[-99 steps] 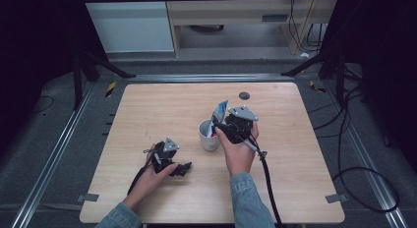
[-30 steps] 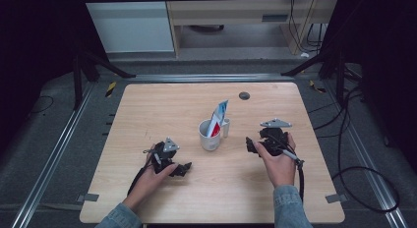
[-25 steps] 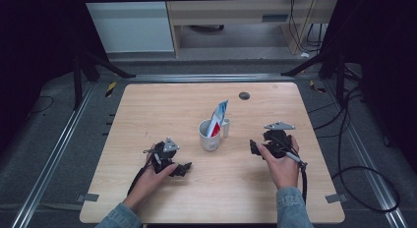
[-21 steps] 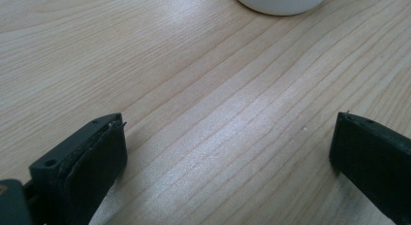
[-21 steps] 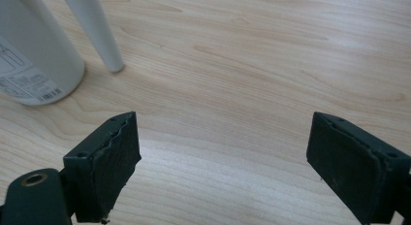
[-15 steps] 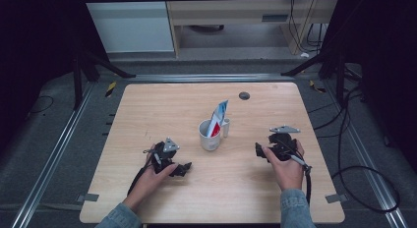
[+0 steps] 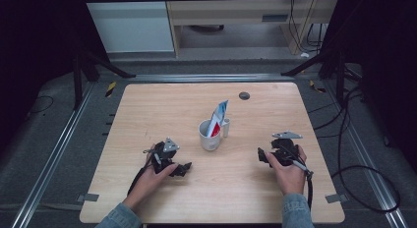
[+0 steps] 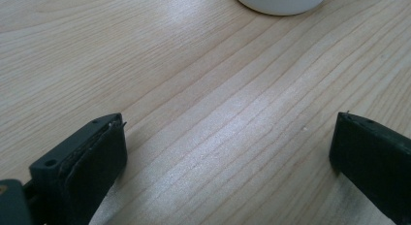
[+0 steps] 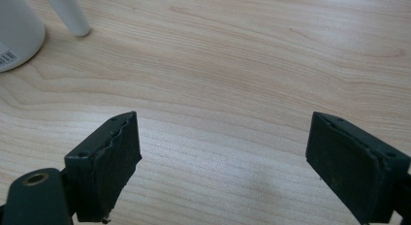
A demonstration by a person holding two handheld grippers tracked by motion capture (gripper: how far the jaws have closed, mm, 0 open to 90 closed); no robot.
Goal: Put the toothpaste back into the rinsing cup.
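Observation:
A white mug (image 7: 210,136) stands near the middle of the wooden table (image 7: 162,105), with a red, white and blue tube (image 7: 217,118) leaning upright in it. My left gripper (image 7: 183,168) rests low on the table at the mug's left front, open, with bare wood between its jaws (image 8: 228,152); the mug's base (image 8: 279,2) is just ahead. My right gripper (image 7: 261,155) sits to the right of the mug, open and holding nothing (image 9: 223,157). In the right gripper view the mug (image 9: 17,33) and its handle (image 9: 68,14) lie at the upper left.
A small dark round hole (image 7: 244,95) marks the table's far side. Metal rails (image 7: 54,154) run along both table sides, and cables (image 7: 364,188) lie on the floor at the right. A white cabinet (image 7: 130,21) and a shelf stand beyond the table.
My right gripper has left the mug, let go of the tube, which stays in the mug, and drawn back right and toward the person, sinking to the table. The left gripper has stayed still.

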